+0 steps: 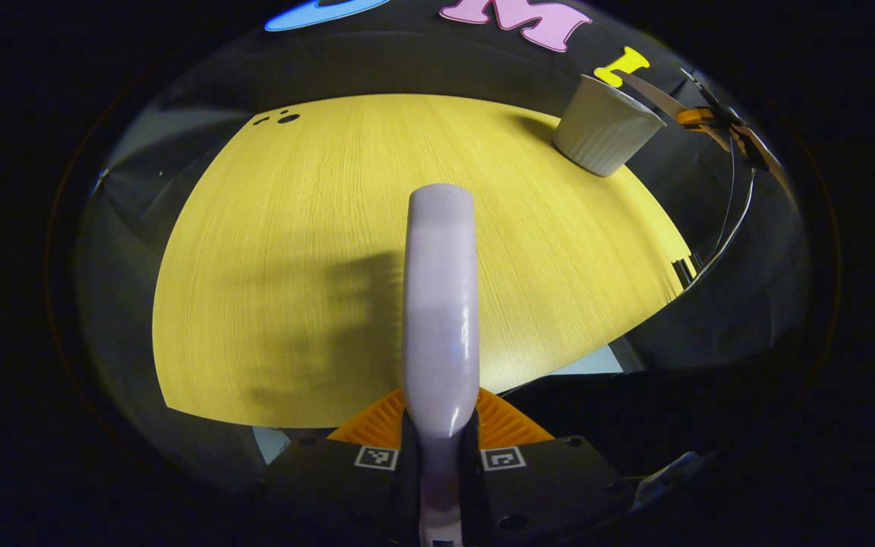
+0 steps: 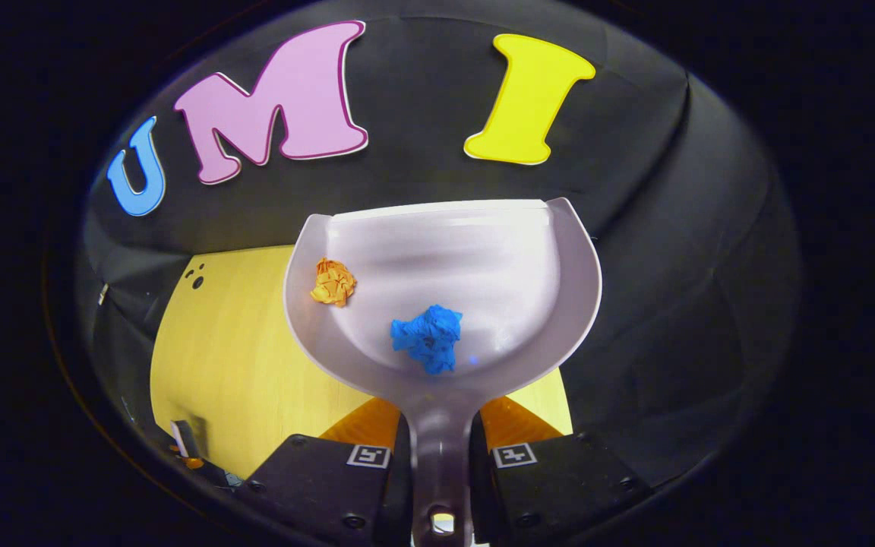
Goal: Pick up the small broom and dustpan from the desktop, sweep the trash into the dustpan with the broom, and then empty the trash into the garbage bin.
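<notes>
Dustpan (image 2: 445, 289): pale, glossy, held level above the table (image 2: 217, 357); I see it at centre of the right gripper view, open lip toward twelve o'clock. Its handle runs down to six o'clock, where my right tongs (image 2: 441, 456) are clamped on it, one finger on each side.

Blue wad (image 2: 428, 338): crumpled paper, lying low in the pan near the handle.

Orange wad (image 2: 333, 282): smaller crumpled paper, against the pan's wall at about ten o'clock, apart from the blue one.

Broom (image 1: 441, 304): in the left gripper view I see only its pale, rounded handle, rising from six o'clock to the centre. My left tongs (image 1: 441, 437) are closed on it, pressing from both sides. Bristles hidden from me.

Bin (image 1: 606, 125): white, ribbed, tapered cup shape, standing on the table's far edge at about one o'clock in the left gripper view, well apart from the broom.

Table: yellow wood grain, with the broom's shadow at about nine o'clock of the handle.
</notes>
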Tool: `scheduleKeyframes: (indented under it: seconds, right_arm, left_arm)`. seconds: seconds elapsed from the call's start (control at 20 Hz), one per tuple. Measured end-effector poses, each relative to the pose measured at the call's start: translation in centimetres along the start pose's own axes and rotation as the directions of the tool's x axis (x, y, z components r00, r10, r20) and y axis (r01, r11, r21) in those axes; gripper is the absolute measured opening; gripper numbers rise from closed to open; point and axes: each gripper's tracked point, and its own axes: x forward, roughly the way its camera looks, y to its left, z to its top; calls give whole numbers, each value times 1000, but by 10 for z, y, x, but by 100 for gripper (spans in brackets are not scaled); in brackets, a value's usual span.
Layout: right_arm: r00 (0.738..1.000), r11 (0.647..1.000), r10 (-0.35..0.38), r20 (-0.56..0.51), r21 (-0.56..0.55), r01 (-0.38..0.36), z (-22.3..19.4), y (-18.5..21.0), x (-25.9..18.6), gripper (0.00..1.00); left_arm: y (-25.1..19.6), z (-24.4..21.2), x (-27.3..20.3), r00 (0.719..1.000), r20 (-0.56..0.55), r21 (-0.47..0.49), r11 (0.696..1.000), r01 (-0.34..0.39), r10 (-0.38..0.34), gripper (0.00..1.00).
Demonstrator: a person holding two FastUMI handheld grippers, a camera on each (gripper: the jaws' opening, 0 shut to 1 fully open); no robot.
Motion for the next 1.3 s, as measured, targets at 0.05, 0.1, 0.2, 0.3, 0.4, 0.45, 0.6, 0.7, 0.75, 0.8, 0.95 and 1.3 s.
scheduleKeyframes:
  seconds: [0.05, 0.1, 0.2, 0.3, 0.4, 0.45, 0.6, 0.7, 0.75, 0.8, 0.95, 1.3]
  right_arm:
    - [1000, 999, -25, -1, -33, 25, 2, -2, 8, 34]
    - [999, 997, -49, 2, -65, 49, 3, -3, 15, 30]
    - [996, 990, -84, 7, -117, 84, 1, -5, 21, 34]
    - [992, 978, -121, 22, -169, 123, 2, -7, 25, 34]
    - [985, 959, -157, 72, -228, 169, 8, -8, 27, 34]
    - [980, 947, -181, 81, -254, 196, 9, -11, 29, 34]
    - [957, 902, -268, 115, -319, 291, 9, -25, 30, 34]
    - [939, 868, -307, 153, -360, 342, 11, -25, 31, 34]
    - [930, 848, -325, 172, -382, 367, 11, -26, 30, 35]
    - [918, 823, -342, 201, -407, 396, 12, -31, 31, 34]
    - [870, 709, -404, 284, -503, 494, 17, -34, 30, 34]
    - [763, 361, -431, 482, -683, 635, 41, -35, 6, 34]
  left_arm:
    - [1, 1, 0, 1000, 3, -5, 1000, 0, 0, 25]
    - [2, 1, 0, 1000, 3, -10, 1000, 1, -1, 25]
    - [3, 0, 0, 1000, 1, -21, 1000, 5, -5, 25]
    - [5, 2, 0, 1000, 0, -24, 1000, 4, -4, 25]
    - [10, 3, 1, 1000, -3, -23, 1000, -13, 13, 25]
    - [11, 6, 0, 1000, -2, -25, 1000, -16, 16, 25]
    - [14, 15, -1, 1000, 9, -49, 999, -4, 5, 25]
    - [17, 19, -2, 1000, 11, -64, 998, 1, 0, 25]
    - [19, 20, -2, 1000, 7, -71, 997, -1, 2, 25]
    - [22, 20, -2, 1000, 5, -80, 997, -8, 8, 25]
    - [26, 18, -4, 1000, -1, -109, 994, -4, 4, 25]
    - [27, 9, 0, 999, -32, -171, 985, 0, -6, 25]
